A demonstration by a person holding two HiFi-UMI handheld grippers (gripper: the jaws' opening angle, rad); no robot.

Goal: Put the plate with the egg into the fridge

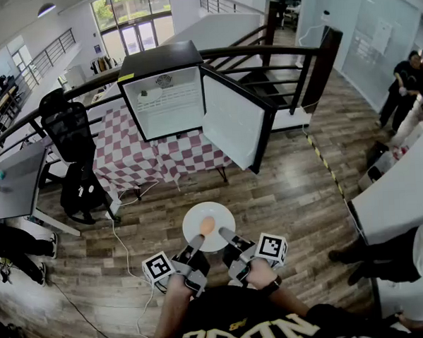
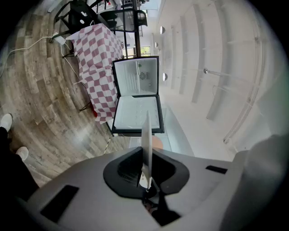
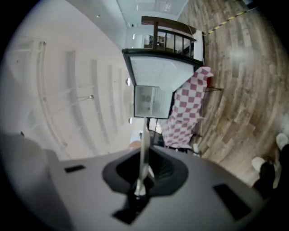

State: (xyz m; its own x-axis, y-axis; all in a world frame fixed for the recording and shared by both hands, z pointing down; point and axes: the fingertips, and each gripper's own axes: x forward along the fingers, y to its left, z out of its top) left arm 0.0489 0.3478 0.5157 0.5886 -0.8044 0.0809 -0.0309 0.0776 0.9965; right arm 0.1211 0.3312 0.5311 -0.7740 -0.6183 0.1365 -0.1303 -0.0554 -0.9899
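Note:
A white plate [image 1: 193,218] with a brownish egg [image 1: 207,225] on it is held level over the wooden floor, in front of me. My left gripper [image 1: 199,241] is shut on the plate's near left rim. My right gripper [image 1: 223,235] is shut on its near right rim. The left gripper view shows the plate [image 2: 146,140] edge-on between the jaws of that gripper [image 2: 145,180], with the egg [image 2: 157,143] beside it. In the right gripper view the plate [image 3: 144,151] also stands edge-on in that gripper [image 3: 141,182]. The small fridge [image 1: 167,100] stands ahead, its door [image 1: 234,121] swung open to the right.
The fridge rests on a table with a red-and-white checkered cloth [image 1: 161,160]. A black office chair [image 1: 68,130] and a grey desk [image 1: 18,182] stand at the left. A white counter [image 1: 403,190] and a person [image 1: 405,84] are at the right. A stair railing [image 1: 276,52] runs behind.

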